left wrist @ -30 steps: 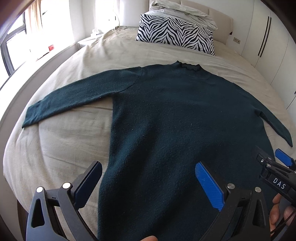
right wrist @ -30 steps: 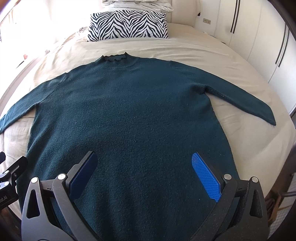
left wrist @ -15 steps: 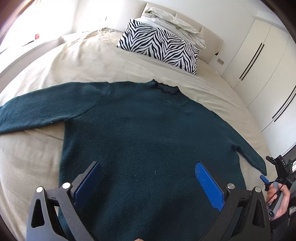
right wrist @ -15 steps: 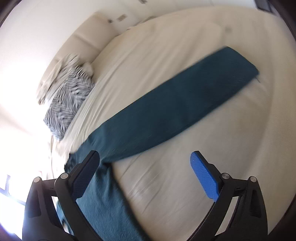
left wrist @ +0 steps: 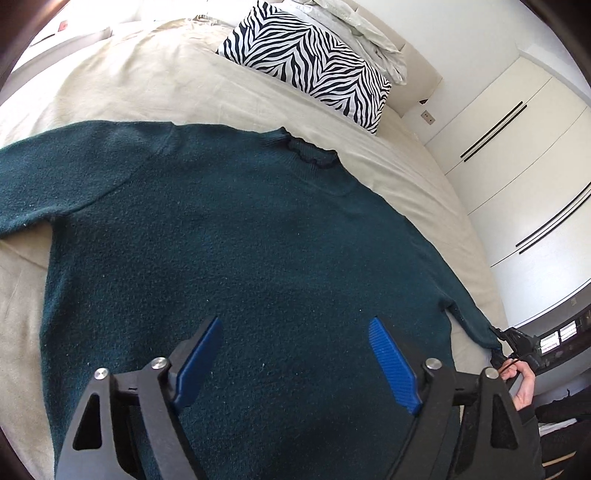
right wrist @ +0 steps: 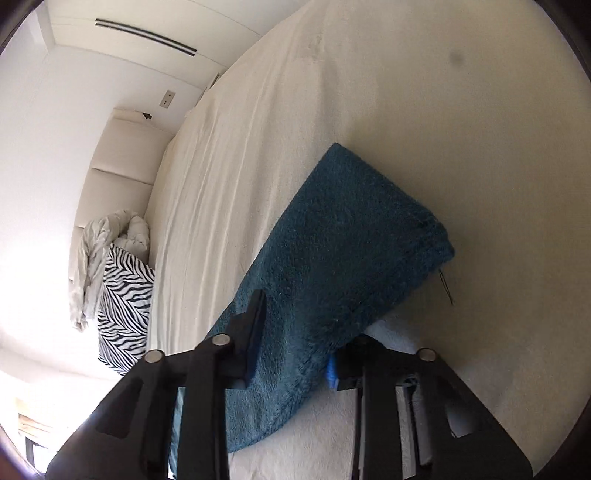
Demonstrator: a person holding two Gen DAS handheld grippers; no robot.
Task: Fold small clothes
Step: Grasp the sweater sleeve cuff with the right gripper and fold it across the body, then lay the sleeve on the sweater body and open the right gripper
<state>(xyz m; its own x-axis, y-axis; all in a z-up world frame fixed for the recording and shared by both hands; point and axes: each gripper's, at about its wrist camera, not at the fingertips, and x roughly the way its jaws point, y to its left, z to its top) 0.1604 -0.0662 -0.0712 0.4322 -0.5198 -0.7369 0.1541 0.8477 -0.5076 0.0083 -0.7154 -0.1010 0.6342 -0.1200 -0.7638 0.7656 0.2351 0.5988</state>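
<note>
A dark teal sweater (left wrist: 240, 258) lies flat, front up, on a beige bed (left wrist: 92, 85), sleeves spread out. My left gripper (left wrist: 295, 325) hovers over the lower body of the sweater. Its blue-padded jaws are closing but still wide apart, and nothing is pinched between them. My right gripper (right wrist: 295, 332) is rolled onto its side at the right sleeve (right wrist: 351, 240), a little back from the cuff. Its jaws are closing, with the sleeve fabric squeezed between the pads. The left wrist view shows that gripper (left wrist: 506, 343) at the sleeve's end, held by a hand (left wrist: 524, 387).
A zebra-print pillow (left wrist: 314, 66) and a crumpled pale duvet (left wrist: 369, 33) sit at the head of the bed. White wardrobe doors (left wrist: 517, 147) stand along the right side. Bare bedsheet (right wrist: 369, 92) stretches beyond the sleeve.
My right gripper swung from over the sweater's body out to the right sleeve, rolled sideways and closed on it. The left gripper shifted across the sweater, and its jaws narrowed a little.
</note>
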